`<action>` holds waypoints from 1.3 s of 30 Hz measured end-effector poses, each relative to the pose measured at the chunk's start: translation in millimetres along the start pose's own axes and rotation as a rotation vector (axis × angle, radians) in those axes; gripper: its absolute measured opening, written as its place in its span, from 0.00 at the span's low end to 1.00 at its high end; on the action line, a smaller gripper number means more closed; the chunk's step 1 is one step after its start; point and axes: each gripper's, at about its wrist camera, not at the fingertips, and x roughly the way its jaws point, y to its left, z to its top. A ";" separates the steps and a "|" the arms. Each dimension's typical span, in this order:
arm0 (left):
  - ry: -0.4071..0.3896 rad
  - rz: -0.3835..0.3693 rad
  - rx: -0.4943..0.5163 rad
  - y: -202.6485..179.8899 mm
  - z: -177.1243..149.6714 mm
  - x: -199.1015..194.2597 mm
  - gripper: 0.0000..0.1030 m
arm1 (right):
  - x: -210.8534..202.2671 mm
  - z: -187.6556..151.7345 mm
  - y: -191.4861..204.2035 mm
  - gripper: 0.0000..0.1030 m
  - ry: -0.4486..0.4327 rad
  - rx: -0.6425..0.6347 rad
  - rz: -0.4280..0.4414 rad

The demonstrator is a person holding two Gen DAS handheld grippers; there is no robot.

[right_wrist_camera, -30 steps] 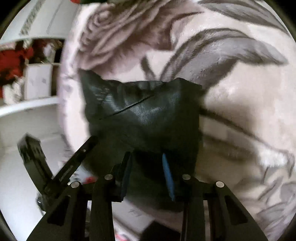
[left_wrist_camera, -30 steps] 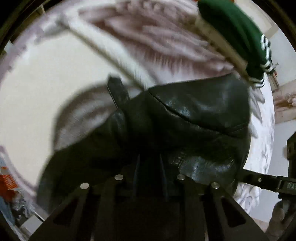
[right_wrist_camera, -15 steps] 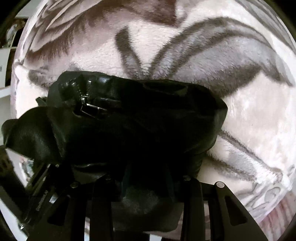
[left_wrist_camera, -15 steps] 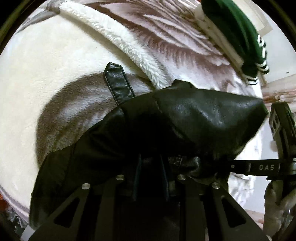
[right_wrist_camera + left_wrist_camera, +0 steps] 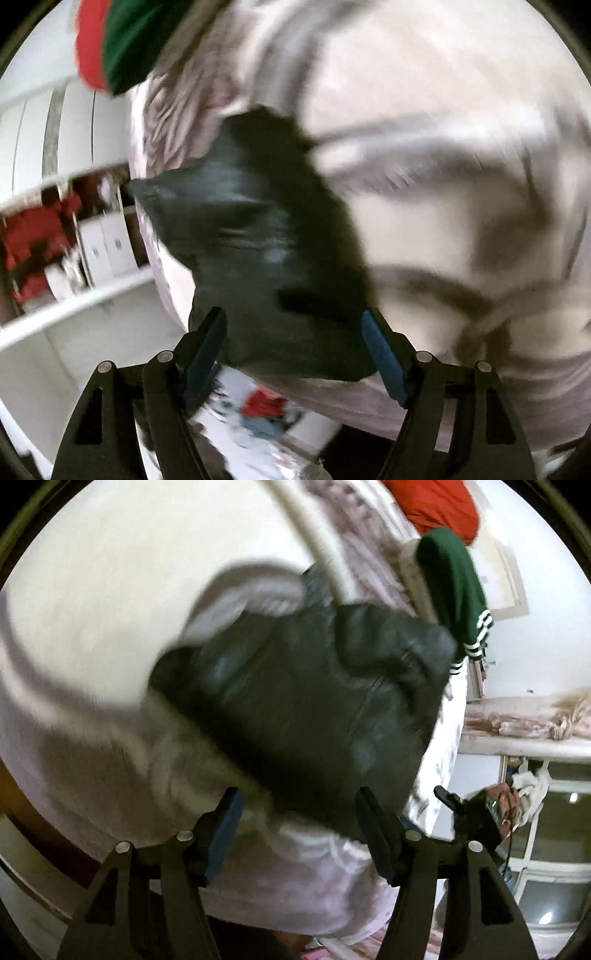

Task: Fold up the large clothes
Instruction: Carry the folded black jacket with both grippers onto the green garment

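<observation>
A pale fleece blanket [image 5: 92, 635] carries the bundled black leather jacket [image 5: 314, 709] near its edge. The jacket lies just ahead of the left gripper [image 5: 299, 834] and right gripper [image 5: 295, 347]. Both stand spread wide, gripping nothing.

Brightness: both views evenly lit, soft indoor light; the pale blanket [image 5: 92, 602] nearly washed out to white at upper left
Blur: heavy motion smear across both views; the black leather jacket [image 5: 314, 709] shows streaked dull highlights, its seams barely readable; blanket pattern smeared into grey bands
Sharpest parts: the fingers [image 5: 221, 834] and their mounts stay crisp in the left view; likewise the fingers [image 5: 384, 354] in the right
Distortion: fisheye bends shelves and window frames; black vignette rings each corner
</observation>
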 end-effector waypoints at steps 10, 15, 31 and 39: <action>-0.088 -0.158 -0.105 23.2 1.8 56.5 0.65 | 60.1 -56.5 -80.8 0.82 -0.046 0.176 0.378; -0.093 -0.195 -0.134 22.8 -5.9 44.0 0.65 | 81.4 -37.3 -63.1 0.90 -0.066 0.130 0.395; -0.163 -0.336 -0.251 31.3 3.7 70.4 0.67 | 87.6 45.8 8.5 0.90 0.152 -0.187 0.229; -0.352 -0.236 -0.214 -1.3 16.0 59.5 0.40 | 142.1 68.4 75.6 0.65 0.169 -0.262 0.192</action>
